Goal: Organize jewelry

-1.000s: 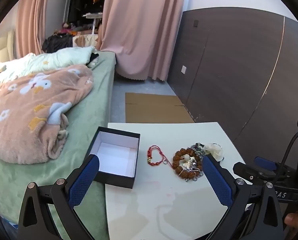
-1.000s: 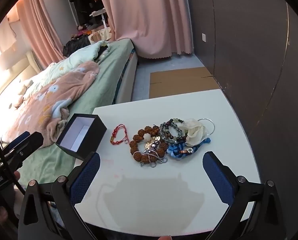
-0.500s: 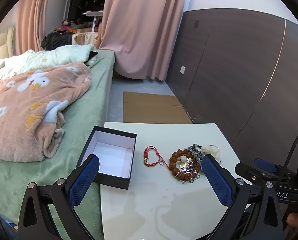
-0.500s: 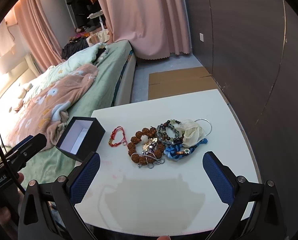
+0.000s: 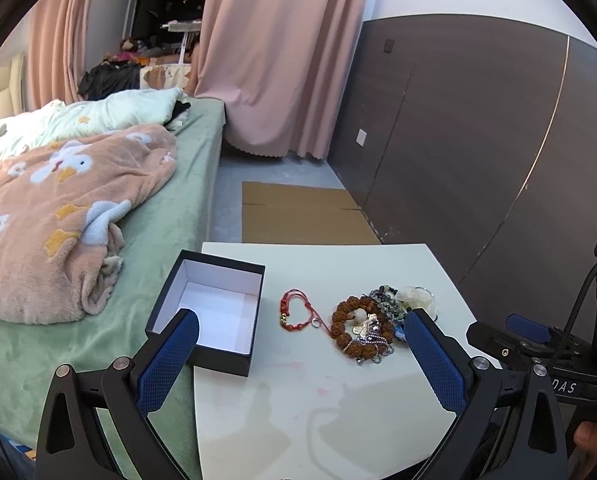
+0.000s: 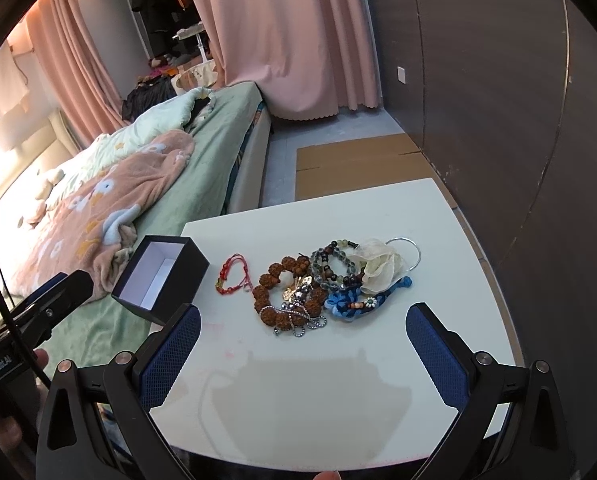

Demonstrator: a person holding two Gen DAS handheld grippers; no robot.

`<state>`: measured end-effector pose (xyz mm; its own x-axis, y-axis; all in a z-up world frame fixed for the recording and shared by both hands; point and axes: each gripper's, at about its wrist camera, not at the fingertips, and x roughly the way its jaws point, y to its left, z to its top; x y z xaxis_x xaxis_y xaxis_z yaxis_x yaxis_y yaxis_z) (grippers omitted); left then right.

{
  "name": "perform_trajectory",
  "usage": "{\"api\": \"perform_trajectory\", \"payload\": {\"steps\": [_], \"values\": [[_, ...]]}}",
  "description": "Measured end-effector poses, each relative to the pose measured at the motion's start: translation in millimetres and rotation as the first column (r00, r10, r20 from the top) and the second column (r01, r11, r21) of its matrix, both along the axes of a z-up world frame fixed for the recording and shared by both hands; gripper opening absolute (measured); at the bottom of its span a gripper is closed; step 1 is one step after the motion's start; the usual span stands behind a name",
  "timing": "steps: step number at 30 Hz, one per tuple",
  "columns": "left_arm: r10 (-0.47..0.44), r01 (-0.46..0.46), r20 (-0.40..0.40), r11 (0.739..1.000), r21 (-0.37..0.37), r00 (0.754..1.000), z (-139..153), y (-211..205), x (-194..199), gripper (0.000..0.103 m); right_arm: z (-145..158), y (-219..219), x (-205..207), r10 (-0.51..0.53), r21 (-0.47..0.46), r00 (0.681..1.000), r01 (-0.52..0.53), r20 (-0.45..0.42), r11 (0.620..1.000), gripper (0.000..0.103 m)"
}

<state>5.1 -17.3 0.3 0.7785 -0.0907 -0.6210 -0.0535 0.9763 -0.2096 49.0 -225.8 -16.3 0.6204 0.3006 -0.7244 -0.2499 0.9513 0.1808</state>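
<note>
Both tools came a little nearer to the jewelry pile (image 6: 326,280); it lies on the surface (image 6: 338,380) ahead of the spread right tool (image 6: 302,340), and right of the black box (image 5: 210,308). The left tool (image 5: 298,344) is spread too. The red cord bracelet (image 5: 296,312) runs near to far.

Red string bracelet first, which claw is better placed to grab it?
Probably left. The red string bracelet lies apart from the pile, between the left claw pads, beside the box. The right claw faces the pile.

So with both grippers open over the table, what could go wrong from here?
The black box overhangs the table edge on the bed side, so a nudge could tip it off. The brown bead bracelet, silver chain and blue cord bracelet lie tangled; lifting one may drag others.
</note>
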Motion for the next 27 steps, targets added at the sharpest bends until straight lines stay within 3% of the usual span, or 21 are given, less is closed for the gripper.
{"api": "perform_trajectory", "payload": {"steps": [13, 27], "values": [[-0.012, 0.012, 0.011, 1.000, -0.021, 1.000, 4.5, -9.1, 4.1, 0.102, 1.8, -4.1, -0.7, -0.005, 0.006, 1.000, 0.005, 0.001, 1.000, 0.103], [-0.014, 0.014, 0.013, 1.000, 0.009, 1.000, 0.6, -18.1, 7.7, 0.102, 5.4, -17.8, -0.3, -0.017, 0.021, 1.000, 0.017, -0.001, 1.000, 0.103]]}}
